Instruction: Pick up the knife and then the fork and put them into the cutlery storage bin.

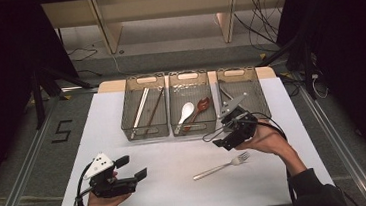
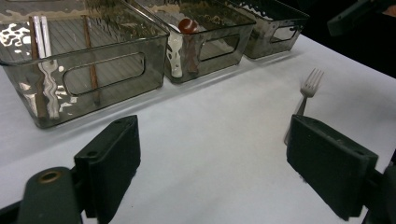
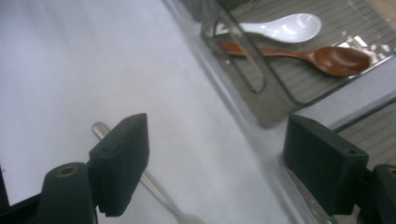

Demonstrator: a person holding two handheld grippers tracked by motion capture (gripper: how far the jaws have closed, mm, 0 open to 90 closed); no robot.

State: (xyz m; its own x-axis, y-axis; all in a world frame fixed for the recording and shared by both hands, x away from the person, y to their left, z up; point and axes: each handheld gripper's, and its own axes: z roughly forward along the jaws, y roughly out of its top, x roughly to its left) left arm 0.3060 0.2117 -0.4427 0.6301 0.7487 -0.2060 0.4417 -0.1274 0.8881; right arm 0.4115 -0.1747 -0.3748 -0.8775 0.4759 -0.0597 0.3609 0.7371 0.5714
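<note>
left gripper (image 1: 131, 168): sitting nearest the camera at the table's front left, jaws standing wide apart and holding nothing, pointing toward the bins.
right gripper (image 1: 223, 138): hovering just in front of the right bin (image 1: 261, 107), jaws spread to their widest and gripping nothing; in the right gripper view its left pad (image 3: 122, 158) is hanging over the fork's handle.
fork (image 1: 221, 166): lying flat on the white table cover (image 1: 178, 183), front right of centre, apart from all three bins.
fork's axis: running slantwise, tines (image 1: 241, 157) pointing up and right toward the right bin, handle end trailing down-left toward the person.
middle bin (image 1: 175, 118): holding a white spoon (image 1: 186, 113) and a brown wooden spoon (image 1: 199, 109).
left bin (image 1: 125, 123): holding chopsticks (image 1: 147, 108).
step in hand, as i am judging it: reaching down for the fork.
doing it well: turning the jaws across the handle rather than along it, lowering until both pads are straddling the shaft near mid-length, then closing; gripping too near the tines is risking a tilt.
</note>
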